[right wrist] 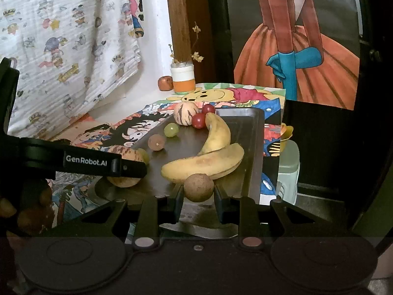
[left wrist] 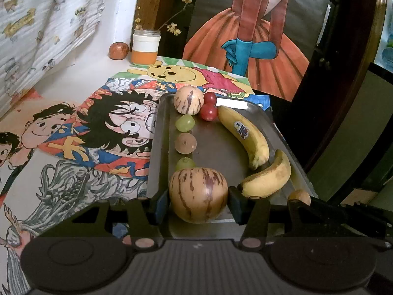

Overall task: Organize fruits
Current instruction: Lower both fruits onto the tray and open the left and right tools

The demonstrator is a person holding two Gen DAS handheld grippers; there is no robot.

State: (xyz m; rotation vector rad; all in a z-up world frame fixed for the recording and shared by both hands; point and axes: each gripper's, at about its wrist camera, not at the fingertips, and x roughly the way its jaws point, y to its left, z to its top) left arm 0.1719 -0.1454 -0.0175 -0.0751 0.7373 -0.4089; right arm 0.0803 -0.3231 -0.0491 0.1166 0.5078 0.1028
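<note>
Both grippers grasp fruit: left gripper [left wrist: 198, 200] a striped melon [left wrist: 198, 194], right gripper [right wrist: 198, 196] a brown longan [right wrist: 198, 187], probably. Next, seat each on the tray [left wrist: 216, 147] toward twelve o'clock, beside matching fruit.

**Right gripper pinched a small brown fruit at the tray's near edge**

The right gripper [right wrist: 198, 196] clamped a round brown fruit [right wrist: 198, 187] between its pads. Just beyond it lay two bananas [right wrist: 206, 166], touching, on the dark metal tray [right wrist: 248, 132]. Off to its left, the left gripper [right wrist: 122, 166] reached across a striped melon [right wrist: 124, 157].
</note>
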